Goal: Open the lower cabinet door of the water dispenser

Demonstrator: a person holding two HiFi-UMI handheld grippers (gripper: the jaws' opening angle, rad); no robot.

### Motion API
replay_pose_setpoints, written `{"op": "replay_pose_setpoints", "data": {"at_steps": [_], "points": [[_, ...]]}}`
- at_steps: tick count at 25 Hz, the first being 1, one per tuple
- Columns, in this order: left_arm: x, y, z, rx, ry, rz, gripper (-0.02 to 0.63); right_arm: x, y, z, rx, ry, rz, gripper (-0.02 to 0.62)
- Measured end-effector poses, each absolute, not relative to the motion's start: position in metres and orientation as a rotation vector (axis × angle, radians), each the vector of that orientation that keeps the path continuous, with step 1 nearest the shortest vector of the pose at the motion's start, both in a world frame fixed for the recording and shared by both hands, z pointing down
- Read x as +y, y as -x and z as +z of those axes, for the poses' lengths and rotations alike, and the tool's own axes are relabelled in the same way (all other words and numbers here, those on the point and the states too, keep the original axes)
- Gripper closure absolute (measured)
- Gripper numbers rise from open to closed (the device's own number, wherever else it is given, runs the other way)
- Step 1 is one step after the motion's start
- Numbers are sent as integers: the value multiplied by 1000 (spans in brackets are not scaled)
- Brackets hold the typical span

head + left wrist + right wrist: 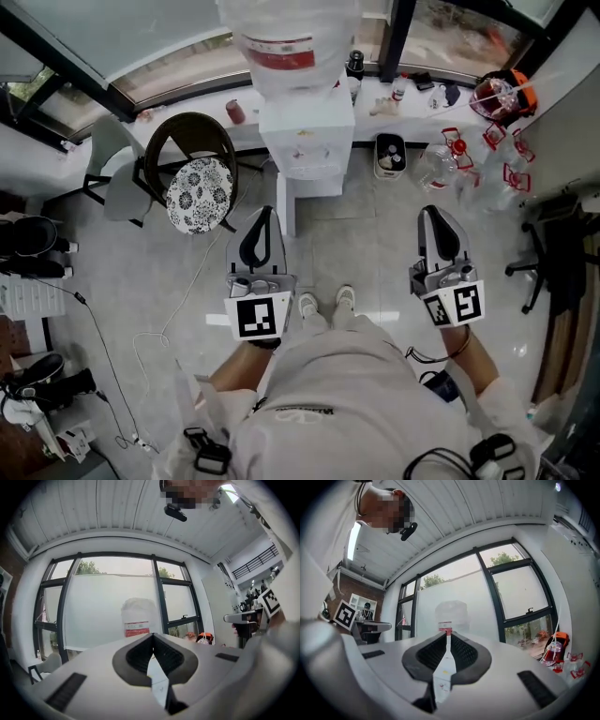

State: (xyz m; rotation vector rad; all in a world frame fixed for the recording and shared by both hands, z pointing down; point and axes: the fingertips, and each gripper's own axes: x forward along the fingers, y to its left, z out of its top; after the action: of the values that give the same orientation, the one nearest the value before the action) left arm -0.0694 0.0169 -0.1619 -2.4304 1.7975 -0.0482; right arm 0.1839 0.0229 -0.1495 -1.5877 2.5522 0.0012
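The white water dispenser (307, 141) stands against the window wall, with a clear bottle (286, 47) with a red label on top. From this steep angle its lower cabinet door is barely visible. My left gripper (262, 214) and right gripper (433, 214) are held level side by side, well short of the dispenser, on either side of my feet. In the left gripper view the left gripper (152, 635) has its jaws together with nothing between them, and the bottle (137, 616) is far ahead. The right gripper (446, 633) is likewise shut and empty, facing the bottle (451, 613).
A round chair with a patterned cushion (199, 192) stands left of the dispenser. A small bin (390, 155) and empty water bottles (441, 164) sit to its right. An office chair (553, 253) is at the far right. A white cable (178, 309) trails over the tiled floor.
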Motion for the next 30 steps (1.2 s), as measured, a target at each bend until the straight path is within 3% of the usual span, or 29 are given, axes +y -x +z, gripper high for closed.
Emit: {"op": "replay_pose_setpoints", "data": {"at_steps": [14, 30], "points": [[32, 113, -160, 1828, 2406, -27, 601, 51, -169, -151, 2579, 1673, 27, 578], [35, 112, -170, 1815, 2406, 8, 601, 52, -166, -159, 2561, 1675, 51, 581]]}}
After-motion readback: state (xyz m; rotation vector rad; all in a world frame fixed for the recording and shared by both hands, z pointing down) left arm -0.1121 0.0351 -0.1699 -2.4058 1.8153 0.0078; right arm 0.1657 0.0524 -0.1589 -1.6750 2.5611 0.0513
